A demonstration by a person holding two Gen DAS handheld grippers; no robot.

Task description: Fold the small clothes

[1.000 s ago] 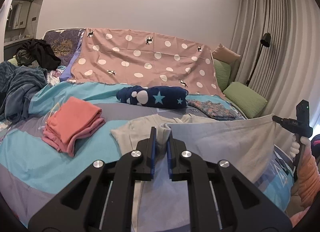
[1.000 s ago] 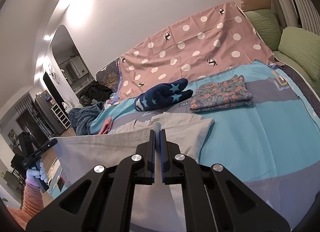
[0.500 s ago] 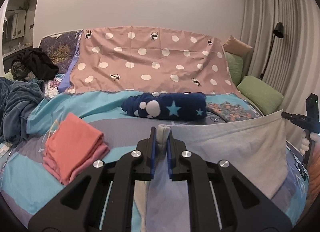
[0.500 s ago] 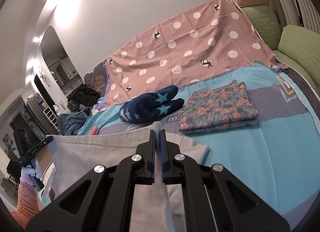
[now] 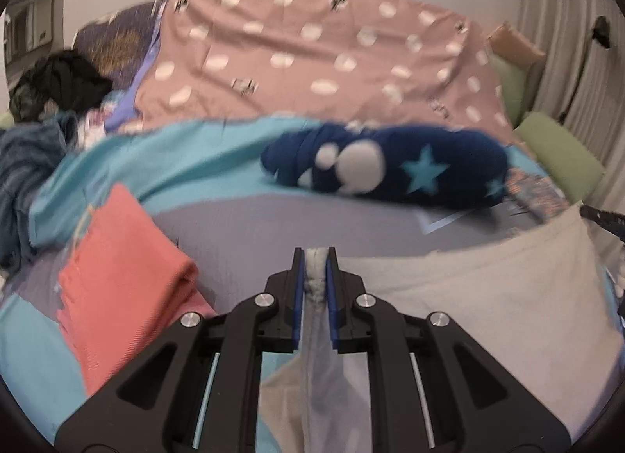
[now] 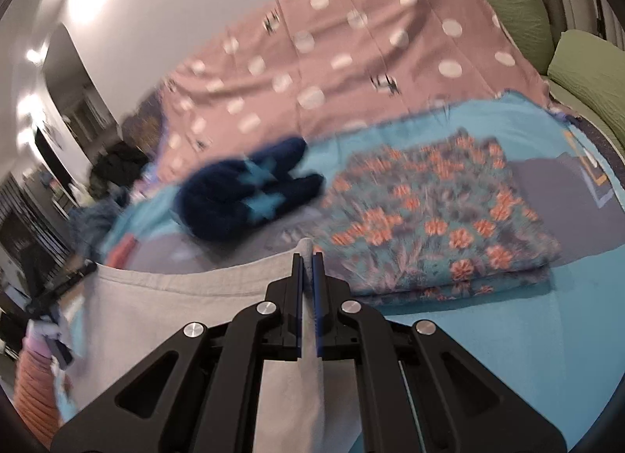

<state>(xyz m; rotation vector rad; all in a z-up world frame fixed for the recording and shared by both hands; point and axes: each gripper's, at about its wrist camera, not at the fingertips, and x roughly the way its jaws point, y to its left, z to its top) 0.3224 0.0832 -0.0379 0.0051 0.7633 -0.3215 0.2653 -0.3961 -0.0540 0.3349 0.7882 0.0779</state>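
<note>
The beige garment was held stretched above the bed, one corner pinched in the left gripper, another in the right gripper. A skewed fold was judged likely if either corner slipped from its clamp.

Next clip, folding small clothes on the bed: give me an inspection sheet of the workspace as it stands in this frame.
Surface: bed cover, teal and grey blocks, frames motion-blurred.
Job's things: beige garment held stretched between both claws; folded coral garment to the left; folded floral garment to the right.
Clutter: navy star-print plush item behind; dark clothes pile far left.
Grippers: left claw shut on the beige garment's edge; right claw likewise.
Cables: nothing seen.
Surroundings: pink polka-dot sheet draped at the back, green cushions, curtain, floor lamp.
</note>
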